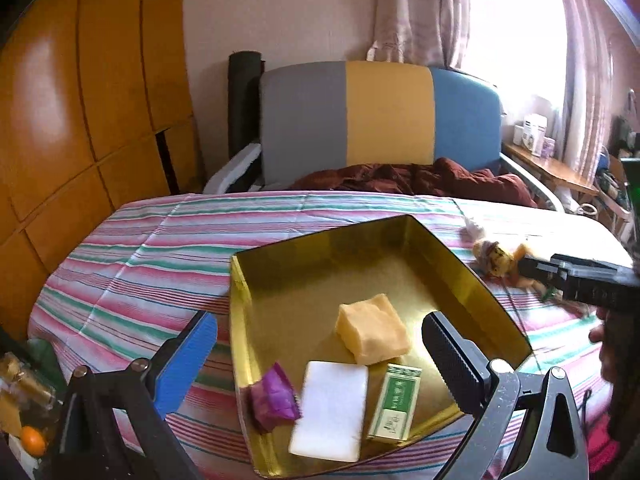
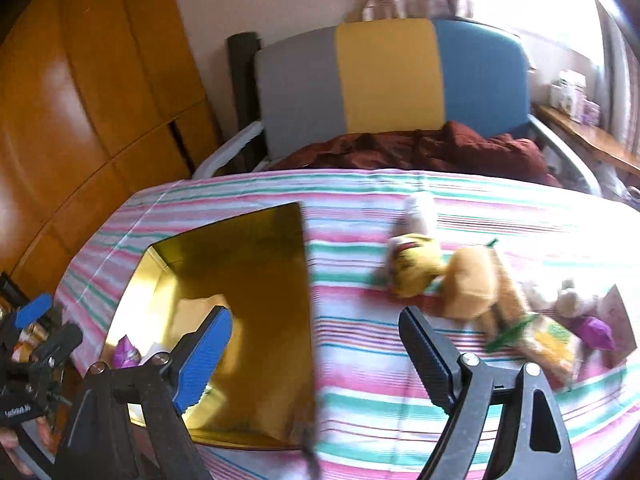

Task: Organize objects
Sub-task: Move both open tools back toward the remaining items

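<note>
From the left gripper [image 1: 320, 360], jaws wide and empty, the gold tray [image 1: 472, 276] already holds four small things. From the right gripper [image 2: 316, 356], also open and empty, loose snacks [image 2: 472, 284] lie far right; I'd approach one packet squarely.

Left wrist fisheye is looking forward and downward between the fingers of the left hand-held gripper [image 1: 320, 364], sitting close above the gold tray [image 1: 472, 276] on the striped bench [image 1: 132, 256] and facing the tricolour headboard [image 1: 384, 116]. Right wrist fisheye is looking the same way from the right hand-held gripper [image 2: 316, 356], positioned further right, so the tray [image 2: 256, 240] is lying at its left and the loose packets [image 2: 472, 280] at its right. Both views are sharing the tray, the striped cloth, the headboard, the wooden wardrobe [image 1: 80, 120] and the packets; each is also catching the other gripper at its frame edge.
</note>
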